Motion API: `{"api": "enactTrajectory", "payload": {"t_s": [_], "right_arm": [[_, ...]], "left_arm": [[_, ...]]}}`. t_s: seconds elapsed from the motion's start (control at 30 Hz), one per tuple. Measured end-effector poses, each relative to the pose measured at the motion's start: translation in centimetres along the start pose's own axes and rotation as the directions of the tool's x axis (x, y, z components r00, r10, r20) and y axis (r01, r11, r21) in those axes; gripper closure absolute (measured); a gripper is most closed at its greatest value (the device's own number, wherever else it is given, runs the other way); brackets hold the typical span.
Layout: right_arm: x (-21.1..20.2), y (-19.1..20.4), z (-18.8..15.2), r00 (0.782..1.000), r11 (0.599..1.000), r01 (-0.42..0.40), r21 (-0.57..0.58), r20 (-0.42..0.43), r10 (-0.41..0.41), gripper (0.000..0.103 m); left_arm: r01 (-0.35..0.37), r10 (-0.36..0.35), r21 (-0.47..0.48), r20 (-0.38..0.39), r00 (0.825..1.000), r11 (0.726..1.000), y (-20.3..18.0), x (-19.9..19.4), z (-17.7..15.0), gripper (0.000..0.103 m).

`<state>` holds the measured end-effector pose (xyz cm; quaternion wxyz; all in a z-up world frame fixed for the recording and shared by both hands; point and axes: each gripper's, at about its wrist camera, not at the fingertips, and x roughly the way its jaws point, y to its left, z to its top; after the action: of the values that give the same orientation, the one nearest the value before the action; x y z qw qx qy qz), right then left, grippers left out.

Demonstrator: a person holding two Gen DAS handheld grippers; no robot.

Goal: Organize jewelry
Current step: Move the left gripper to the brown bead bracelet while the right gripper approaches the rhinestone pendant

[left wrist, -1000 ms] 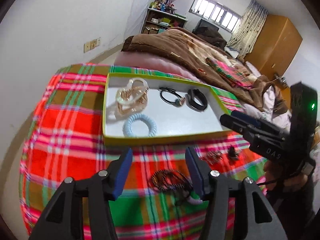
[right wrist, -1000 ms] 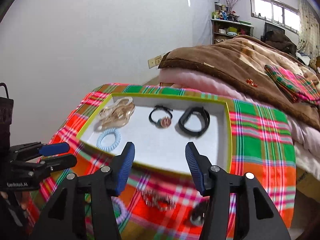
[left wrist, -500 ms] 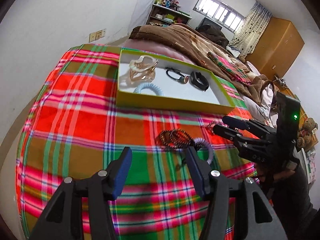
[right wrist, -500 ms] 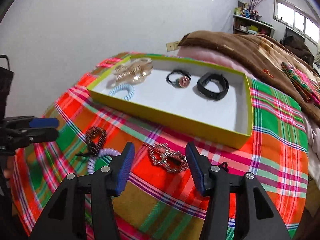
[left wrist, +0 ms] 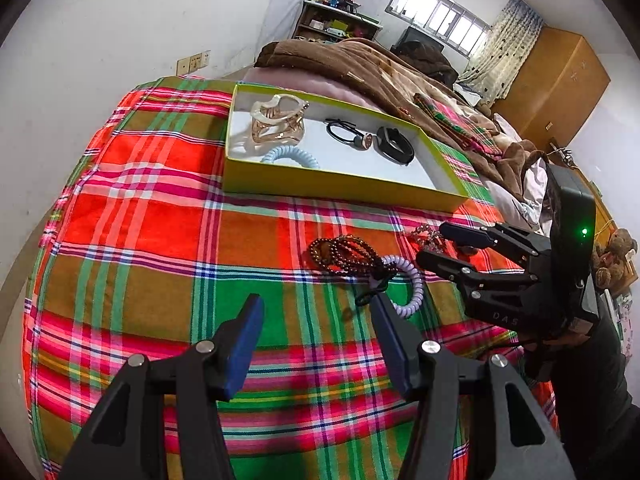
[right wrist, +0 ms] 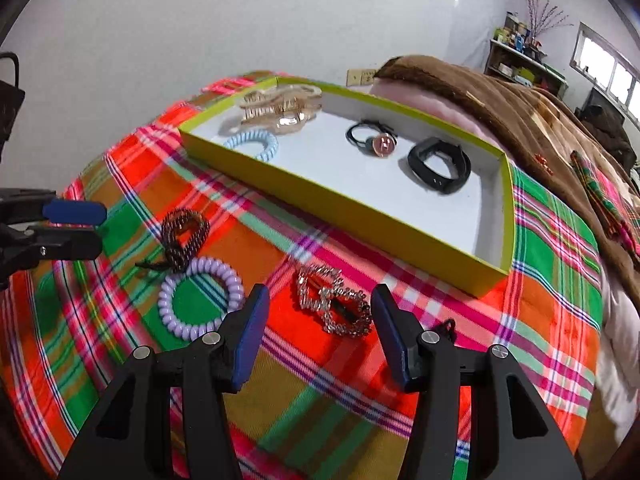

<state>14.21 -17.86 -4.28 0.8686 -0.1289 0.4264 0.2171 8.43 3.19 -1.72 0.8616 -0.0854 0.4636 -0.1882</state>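
Note:
A yellow-green tray (left wrist: 340,178) (right wrist: 360,216) on the plaid cloth holds gold hair claws (left wrist: 278,120), a blue coil tie (right wrist: 252,144), a black tie with a pink charm (right wrist: 378,142) and a black band (right wrist: 440,164). In front of it lie a brown bead bracelet (left wrist: 344,254) (right wrist: 186,234), a purple coil tie (left wrist: 408,286) (right wrist: 200,300) and a rhinestone clip (right wrist: 334,306). My left gripper (left wrist: 316,332) is open and empty, short of the bracelet. My right gripper (right wrist: 320,320) is open, its fingers on either side of the rhinestone clip; it also shows in the left wrist view (left wrist: 434,244).
The plaid cloth (left wrist: 140,240) covers a rounded table near a white wall. A bed with a brown blanket (left wrist: 360,64) lies behind the tray. A small dark item (right wrist: 446,326) lies by my right finger.
Both grippers have pulled back from above the tray and lowered toward the loose jewelry on the cloth. The right gripper now straddles the rhinestone clip. Both stay open.

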Motion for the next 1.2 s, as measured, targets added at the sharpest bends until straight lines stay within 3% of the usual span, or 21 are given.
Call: {"api": "enactTrajectory", "payload": {"t_s": [0.43,0.5,0.73,0.87,1.1,1.2], "right_arm": [[0.6,-0.9,0.0,1.000,1.000,0.012,0.003,0.003,-0.012,0.053],[0.5,-0.9,-0.1,1.000,1.000,0.015,0.004,0.011,-0.015,0.068],[0.2,-1.2,-0.4,1.000,1.000,0.012,0.022,0.027,-0.013,0.069],[-0.6,-1.4,-0.6,0.997,0.999,0.035,0.035,0.064,-0.037,0.089],[-0.7,-1.4,-0.7,0.998,1.000,-0.004,0.024,0.060,0.003,0.083],[-1.1,-2.6,-0.8,0.994,0.990,-0.095,0.108,0.067,0.089,0.061]], "left_arm": [[0.010,-0.009,0.041,-0.026,1.000,0.999,-1.9,1.2,0.2,0.045],[0.000,0.001,0.050,-0.028,1.000,0.999,-2.3,1.5,0.3,0.045],[-0.001,0.004,0.077,-0.037,0.999,0.997,-3.5,2.0,0.4,0.045],[-0.020,0.024,0.081,-0.043,0.999,0.997,-3.6,2.3,0.5,0.045],[-0.022,0.027,0.092,-0.053,0.998,0.995,-4.1,2.6,0.4,0.045],[-0.023,0.028,0.097,-0.051,0.998,0.995,-4.2,2.5,0.4,0.045]]}}
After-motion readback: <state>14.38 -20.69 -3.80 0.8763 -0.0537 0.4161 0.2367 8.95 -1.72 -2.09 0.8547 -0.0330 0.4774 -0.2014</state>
